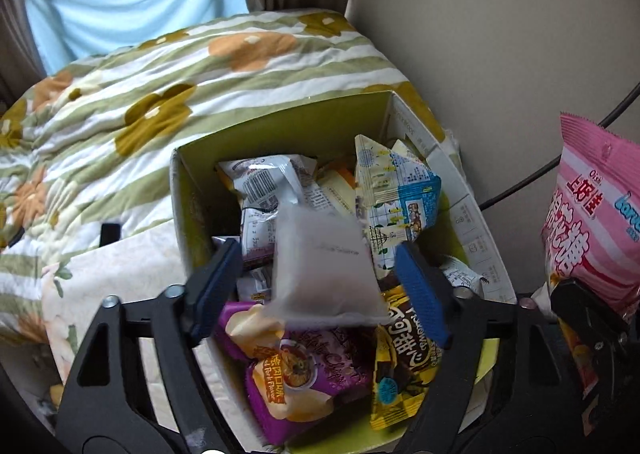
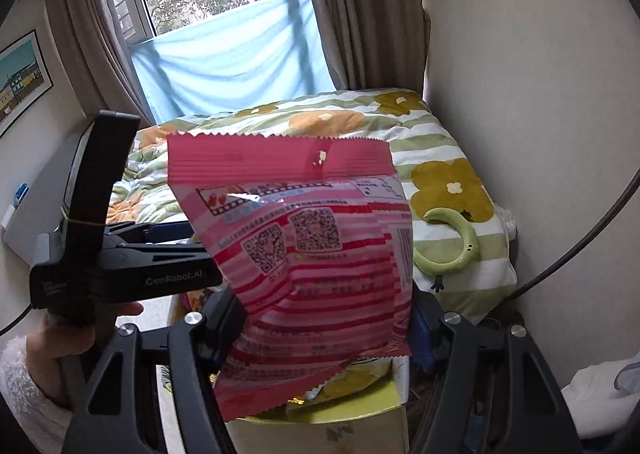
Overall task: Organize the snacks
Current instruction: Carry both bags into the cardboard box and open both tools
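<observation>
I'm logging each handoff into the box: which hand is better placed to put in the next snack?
Probably the right. Its tool is shut on the pink striped bag, held up above the green box. The left tool is open, its white packet loose between the fingers, blurred above the box.

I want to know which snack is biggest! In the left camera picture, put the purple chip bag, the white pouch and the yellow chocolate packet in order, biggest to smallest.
1. Purple chip bag
2. White pouch, though it is blurred and nearer the camera, so unsure
3. Yellow chocolate packet
</observation>
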{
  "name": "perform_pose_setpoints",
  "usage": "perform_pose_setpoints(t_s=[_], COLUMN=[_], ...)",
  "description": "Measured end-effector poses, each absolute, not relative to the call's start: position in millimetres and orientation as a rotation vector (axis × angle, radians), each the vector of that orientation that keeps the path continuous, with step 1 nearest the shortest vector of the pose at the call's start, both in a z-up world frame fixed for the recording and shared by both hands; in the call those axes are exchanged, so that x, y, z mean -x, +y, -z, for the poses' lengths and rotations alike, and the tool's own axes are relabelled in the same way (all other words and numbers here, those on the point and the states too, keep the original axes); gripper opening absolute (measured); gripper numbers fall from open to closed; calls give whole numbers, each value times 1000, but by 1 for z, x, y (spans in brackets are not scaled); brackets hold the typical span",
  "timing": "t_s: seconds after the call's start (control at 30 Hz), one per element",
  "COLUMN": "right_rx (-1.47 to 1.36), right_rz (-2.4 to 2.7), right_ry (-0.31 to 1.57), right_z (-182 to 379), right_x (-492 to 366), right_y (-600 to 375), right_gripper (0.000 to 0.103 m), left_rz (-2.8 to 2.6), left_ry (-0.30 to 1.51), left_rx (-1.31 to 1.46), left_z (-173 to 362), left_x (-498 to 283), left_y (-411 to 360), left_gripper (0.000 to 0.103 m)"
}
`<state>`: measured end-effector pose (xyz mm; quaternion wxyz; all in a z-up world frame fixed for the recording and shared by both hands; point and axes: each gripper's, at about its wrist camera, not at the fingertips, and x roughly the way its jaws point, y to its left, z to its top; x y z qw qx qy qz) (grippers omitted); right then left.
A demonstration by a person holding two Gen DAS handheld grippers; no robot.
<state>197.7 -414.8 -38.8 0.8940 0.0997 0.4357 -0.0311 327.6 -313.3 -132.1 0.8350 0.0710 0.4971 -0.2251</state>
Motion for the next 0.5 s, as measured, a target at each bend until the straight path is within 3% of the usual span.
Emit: perform_pose_setpoints(t_s=[0.03, 0.5], right_rx=[-211, -189], right_rz=[62, -50], right_ry=[905, 948], right_z=[40, 38], right_x=[-198, -235], right_y=[-418, -404], right_gripper=[63, 64], left_rz=[464, 369], left_ry=[1043, 1040], left_rx=[-155, -86], left_z=[133, 129], left_x=[-324, -264], left_y=[-309, -234], left_gripper=[103, 103])
